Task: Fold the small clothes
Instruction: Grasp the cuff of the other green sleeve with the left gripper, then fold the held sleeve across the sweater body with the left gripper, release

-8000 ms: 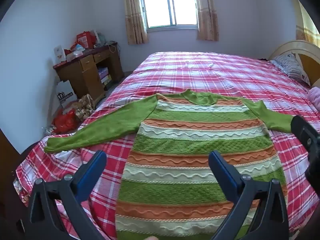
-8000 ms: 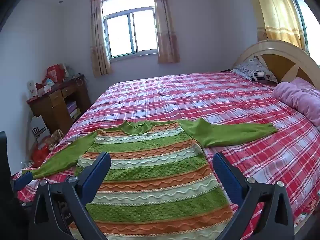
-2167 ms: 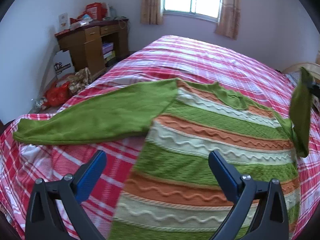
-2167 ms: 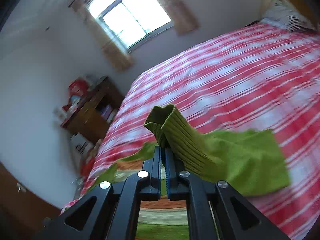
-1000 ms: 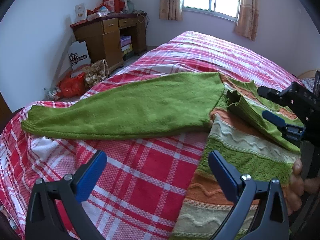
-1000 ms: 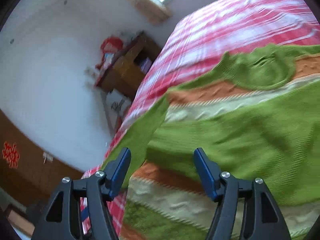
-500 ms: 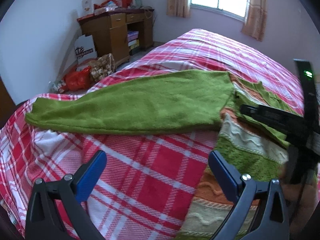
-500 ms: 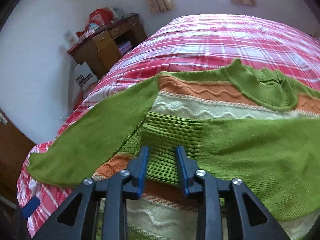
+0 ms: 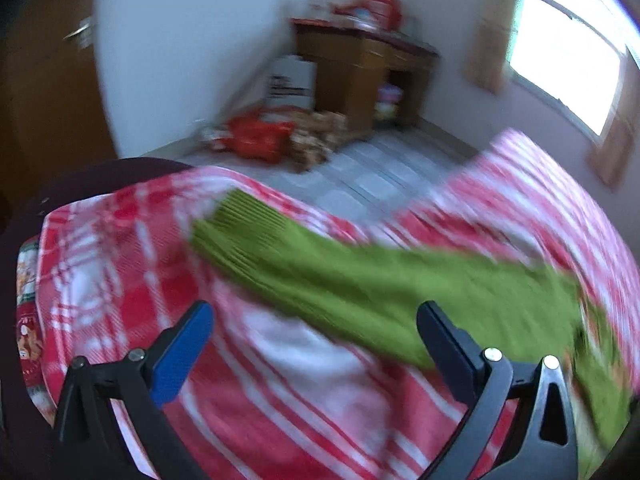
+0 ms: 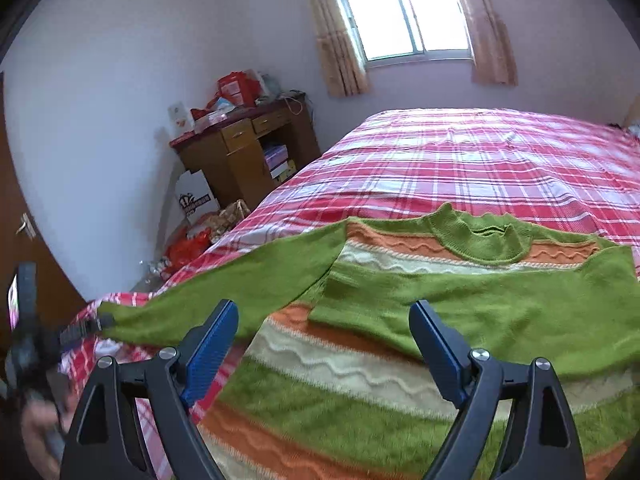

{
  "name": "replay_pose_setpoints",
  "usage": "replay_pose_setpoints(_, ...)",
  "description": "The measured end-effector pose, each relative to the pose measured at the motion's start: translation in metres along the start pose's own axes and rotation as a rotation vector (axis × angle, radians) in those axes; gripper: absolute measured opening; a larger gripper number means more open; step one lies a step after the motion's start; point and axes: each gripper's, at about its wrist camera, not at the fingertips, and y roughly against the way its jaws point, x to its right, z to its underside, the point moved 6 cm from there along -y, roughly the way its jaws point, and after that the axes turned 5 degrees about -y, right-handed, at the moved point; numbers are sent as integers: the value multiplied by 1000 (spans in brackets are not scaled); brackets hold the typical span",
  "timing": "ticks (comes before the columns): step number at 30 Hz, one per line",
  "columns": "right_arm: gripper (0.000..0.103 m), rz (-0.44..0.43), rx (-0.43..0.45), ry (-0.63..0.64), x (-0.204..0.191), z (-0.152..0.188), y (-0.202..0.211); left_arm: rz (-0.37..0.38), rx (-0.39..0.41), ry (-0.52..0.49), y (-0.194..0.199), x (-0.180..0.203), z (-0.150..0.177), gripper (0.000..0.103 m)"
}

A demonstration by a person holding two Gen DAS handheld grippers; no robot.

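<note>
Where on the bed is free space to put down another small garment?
The plaid bedspread beyond the sweater's collar, toward the window, lies bare. Near the foot it is crowded: the striped sweater, its folded sleeve and its outstretched sleeve.

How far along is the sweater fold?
Done: one sleeve lies folded across the sweater chest. In hand: nothing; the right gripper is opening, empty, and the left gripper is open near the other sleeve, which lies flat. Left: that sleeve and the body folds.
</note>
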Motion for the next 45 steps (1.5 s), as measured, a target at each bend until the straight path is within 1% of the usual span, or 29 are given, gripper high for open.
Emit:
replay_pose_setpoints(1,88,1,0,7,-2,3,2,-15,7,45,-5,-13,-7,99)
replay_pose_setpoints(3,88,0,-3,22,-6,7,3,-23,2,136,-17,-33,-15,92)
replay_pose_setpoints(4,88,-3,-6,31,-10,9,4,-20,-24,180,-27,-42,-16,90)
replay_pose_setpoints(6,88,-6,-12,46,-15,11,5,-13,-74,228,-43,-48,-13,78)
replay_pose_setpoints(7,88,-9,-12,50,-16,11,6,-12,-99,239,-52,-49,-10,75)
replay_pose_setpoints(8,88,-12,-13,54,-18,11,6,-14,-117,242,-60,-48,-8,72)
replay_pose_setpoints(9,88,-9,-15,58,-19,11,7,-19,-130,240,-64,-45,-6,72)
replay_pose_setpoints(10,88,-5,-17,61,-20,11,8,-58,-119,219,-66,-43,-5,72)
replay_pose_setpoints(13,88,-6,-22,54,-20,12,9,-94,-102,180,-72,-38,-7,71)
replay_pose_setpoints(14,88,-7,-25,48,-19,13,9,-96,-91,187,-71,-39,-8,68)
replay_pose_setpoints(15,88,-8,-31,36,-18,13,9,-98,-72,193,-69,-41,-8,56)
replay_pose_setpoints(16,88,-8,-33,29,-17,14,10,-95,-51,189,-67,-40,-8,47)
replay_pose_setpoints(17,88,-8,-34,22,-16,14,10,-76,-44,185,-68,-41,-9,28)
replay_pose_setpoints(18,88,-6,-37,13,-14,14,10,-62,-41,183,-69,-41,-9,23)
replay_pose_setpoints(19,88,-3,-42,5,-12,15,10,-64,-33,179,-68,-42,-9,22)
replay_pose_setpoints(20,88,-2,-45,1,-12,16,11,-64,-31,176,-68,-43,-8,18)
replay_pose_setpoints(21,88,3,-49,-5,-9,16,11,-60,-27,178,-68,-42,-11,10)
replay_pose_setpoints(22,88,10,-53,-11,-7,18,12,-50,-22,175,-68,-41,-12,9)
replay_pose_setpoints(25,88,27,-56,-44,6,19,17,-61,-1,131,-65,-32,-17,9)
replay_pose_setpoints(29,88,67,-48,-101,32,21,27,-3,81,34,-37,8,-30,8)
replay_pose_setpoints(33,88,109,-38,-185,65,22,38,147,198,-115,18,85,-36,8)
replay_pose_setpoints(34,88,116,-38,-202,72,23,40,180,224,-156,30,104,-33,8)
replay_pose_setpoints(36,88,132,-40,-234,85,24,42,279,258,-246,59,153,-19,8)
replay_pose_setpoints(38,88,146,-40,-258,96,25,45,388,255,-314,81,197,3,8)
replay_pose_setpoints(39,88,154,-40,-266,101,26,47,418,249,-344,87,213,14,8)
replay_pose_setpoints(41,88,153,-40,-273,106,27,50,469,219,-402,94,245,41,8)
replay_pose_setpoints(42,88,153,-39,-274,109,27,52,487,201,-415,94,254,49,8)
replay_pose_setpoints(44,88,165,-35,-273,114,29,55,539,135,-442,91,275,76,8)
replay_pose_setpoints(45,88,174,-37,-280,119,31,56,548,115,-456,87,281,81,8)
